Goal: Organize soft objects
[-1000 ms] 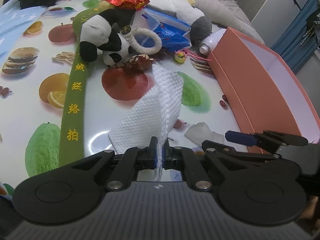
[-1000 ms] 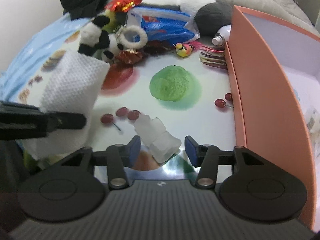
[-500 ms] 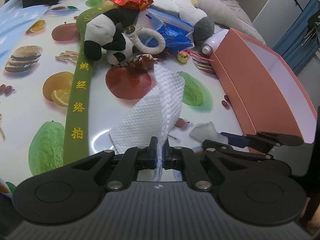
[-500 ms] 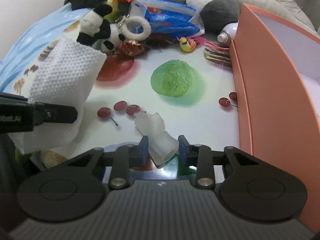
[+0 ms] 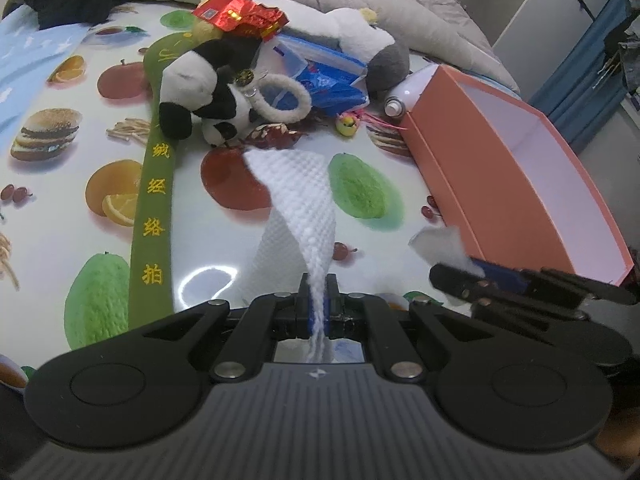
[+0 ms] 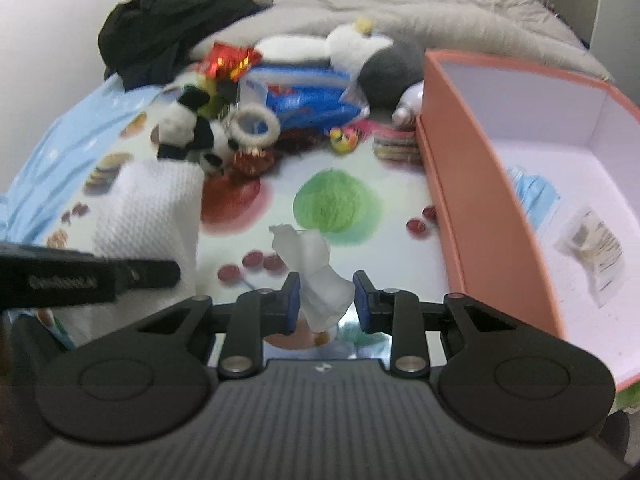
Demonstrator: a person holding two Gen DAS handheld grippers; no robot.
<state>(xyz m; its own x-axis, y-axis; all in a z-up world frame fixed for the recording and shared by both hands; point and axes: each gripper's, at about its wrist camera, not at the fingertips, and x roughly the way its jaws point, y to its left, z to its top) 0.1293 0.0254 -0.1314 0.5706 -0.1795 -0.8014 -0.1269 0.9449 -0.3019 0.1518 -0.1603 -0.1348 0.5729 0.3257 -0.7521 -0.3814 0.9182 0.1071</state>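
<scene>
My left gripper [image 5: 318, 306] is shut on a white textured cloth [image 5: 298, 204], held above the fruit-print table; the cloth also shows at the left of the right wrist view [image 6: 156, 208]. My right gripper [image 6: 324, 300] is shut on a crumpled white wad [image 6: 316, 276] and holds it off the table; its pads press the wad's sides. The wad and right gripper show in the left wrist view [image 5: 440, 244]. An orange box [image 6: 472, 200] with a pale inside stands to the right.
A panda plush [image 5: 200, 88], a white fluffy ring [image 5: 280, 98], a grey-white plush [image 5: 360, 40], a blue bag [image 5: 328, 80] and a red wrapper [image 5: 240, 16] lie piled at the far side. A green embroidered strap [image 5: 154, 200] runs along the left. The box holds packets [image 6: 592, 248].
My right gripper closed on the white wad and lifted it off the table toward the box. My left gripper keeps hold of the cloth and has risen slightly.
</scene>
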